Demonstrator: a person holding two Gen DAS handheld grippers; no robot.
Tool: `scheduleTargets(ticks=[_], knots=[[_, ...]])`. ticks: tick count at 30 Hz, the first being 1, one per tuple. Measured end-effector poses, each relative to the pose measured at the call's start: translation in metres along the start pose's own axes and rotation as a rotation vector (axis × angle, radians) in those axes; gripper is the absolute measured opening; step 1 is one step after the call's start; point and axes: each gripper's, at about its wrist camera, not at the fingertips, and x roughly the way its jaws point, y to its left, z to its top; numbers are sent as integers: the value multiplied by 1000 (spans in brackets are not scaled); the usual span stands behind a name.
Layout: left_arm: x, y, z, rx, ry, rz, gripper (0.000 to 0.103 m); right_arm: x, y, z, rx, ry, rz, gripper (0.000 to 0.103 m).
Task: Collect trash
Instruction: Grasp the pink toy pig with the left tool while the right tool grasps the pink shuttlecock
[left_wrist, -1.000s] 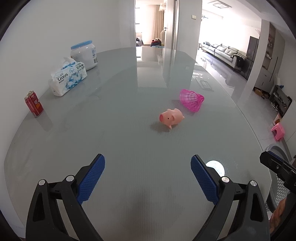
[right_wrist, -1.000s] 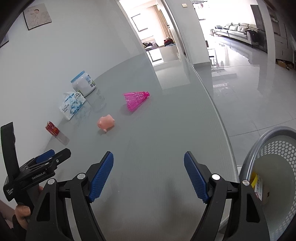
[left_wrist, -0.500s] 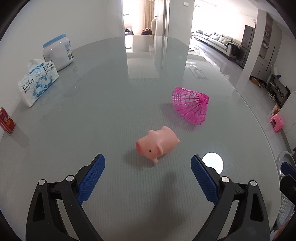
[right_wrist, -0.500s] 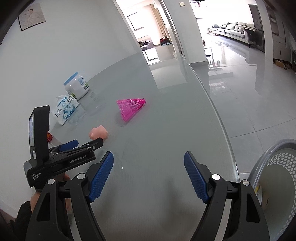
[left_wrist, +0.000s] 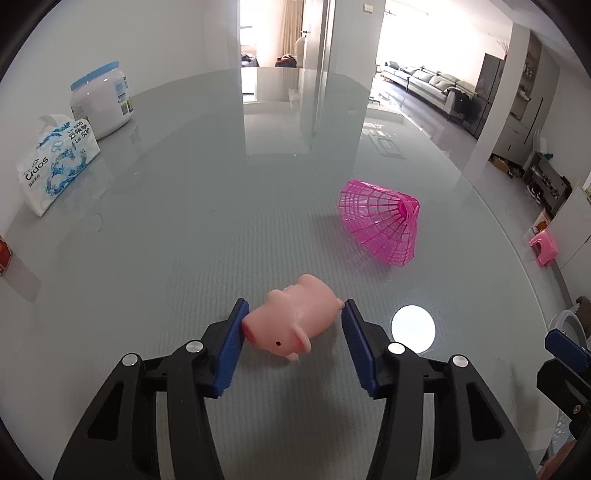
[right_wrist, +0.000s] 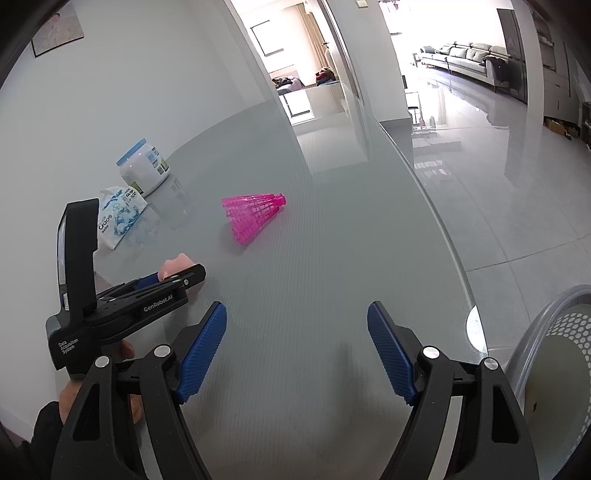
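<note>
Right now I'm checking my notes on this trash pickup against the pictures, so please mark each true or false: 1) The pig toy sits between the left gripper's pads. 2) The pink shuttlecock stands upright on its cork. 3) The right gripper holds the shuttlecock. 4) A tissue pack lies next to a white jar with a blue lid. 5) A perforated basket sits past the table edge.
1) True: the pig toy lies between the closing pads of the left gripper.
2) False: the shuttlecock lies on its side.
3) False: the right gripper is open and empty.
4) True: tissue pack, jar.
5) True: basket, table.
</note>
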Motion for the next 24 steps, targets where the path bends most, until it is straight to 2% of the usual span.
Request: scheduleTargets(ticks=[4, 9, 15, 20, 24], knots=[[-11, 9, 5, -11, -46, 27, 51, 15, 8, 6, -21, 12, -7, 75], [-25, 24, 11, -22, -120, 133, 51, 40, 25, 19, -56, 19, -16, 75], [-25, 46, 15, -63, -141, 209, 51, 73, 46, 40, -102, 12, -56, 75], [-24, 58, 17, -92, -143, 210, 51, 97, 54, 55, -126, 22, -133, 75], [-16, 67, 18, -117, -115, 200, 51, 111, 57, 66, -126, 24, -173, 75]])
